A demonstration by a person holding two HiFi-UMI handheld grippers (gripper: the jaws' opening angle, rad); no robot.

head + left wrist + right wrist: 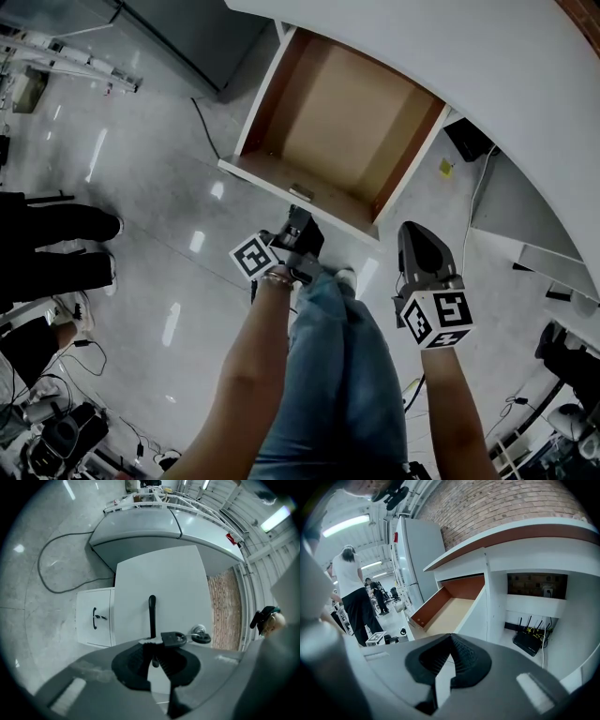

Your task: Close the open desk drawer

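Note:
The open drawer [337, 122] sticks out from under the white desk [487, 66], its brown inside bare. My left gripper [298, 220] is at the middle of the drawer's white front panel [178, 583]. In the left gripper view the gripper [153, 651] is shut on the lower end of the black handle [151, 613]. A key [174, 638] on a ring hangs from the lock [200, 631] beside it. My right gripper [414, 234] hangs shut and empty to the right of the drawer. The right gripper view shows its jaws [449, 641] together, with the drawer [450, 609] ahead.
My own legs in jeans [337, 375] stand just before the drawer. Another person's dark legs [56, 244] are at the left, and a person [351, 592] stands further off. A small white cabinet [93, 618] sits beside the drawer. A cable [47, 573] lies on the floor, and a router [527, 641] sits under the desk.

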